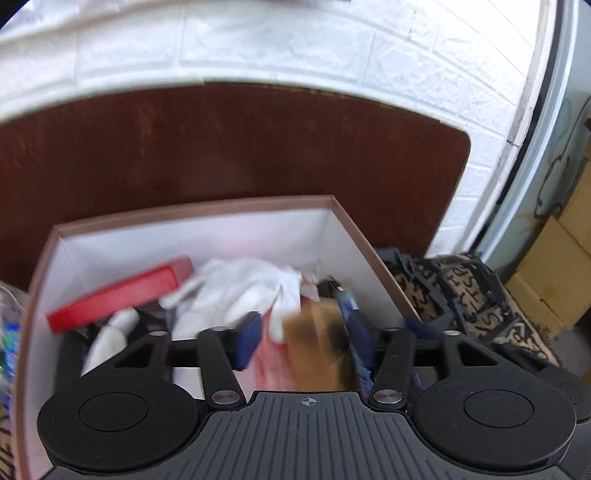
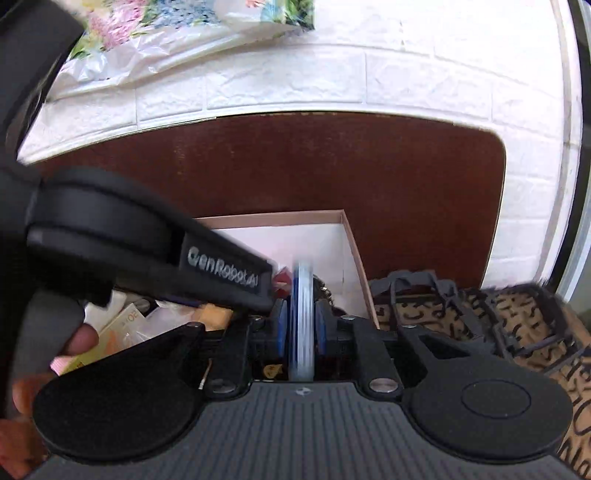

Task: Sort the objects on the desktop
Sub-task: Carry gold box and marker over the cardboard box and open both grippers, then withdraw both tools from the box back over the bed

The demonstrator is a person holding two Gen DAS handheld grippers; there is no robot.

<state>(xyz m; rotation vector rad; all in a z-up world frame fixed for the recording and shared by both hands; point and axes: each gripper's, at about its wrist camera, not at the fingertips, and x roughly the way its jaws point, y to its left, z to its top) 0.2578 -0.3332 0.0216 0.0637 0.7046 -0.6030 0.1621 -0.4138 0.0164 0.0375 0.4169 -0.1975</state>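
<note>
A brown-rimmed white box holds a red flat case, white cloth, a brown packet and other items. My left gripper hangs open over the box, blue pads apart, the brown packet blurred between them without clear contact. My right gripper is shut on a thin blue-and-white disc-like object, held edge-on over the box's right part. The left gripper's body crosses the right wrist view.
The box sits on a dark brown table against a white brick wall. A tan patterned bag with black straps lies right of the box. Cardboard boxes stand far right. A floral plastic bag hangs on the wall.
</note>
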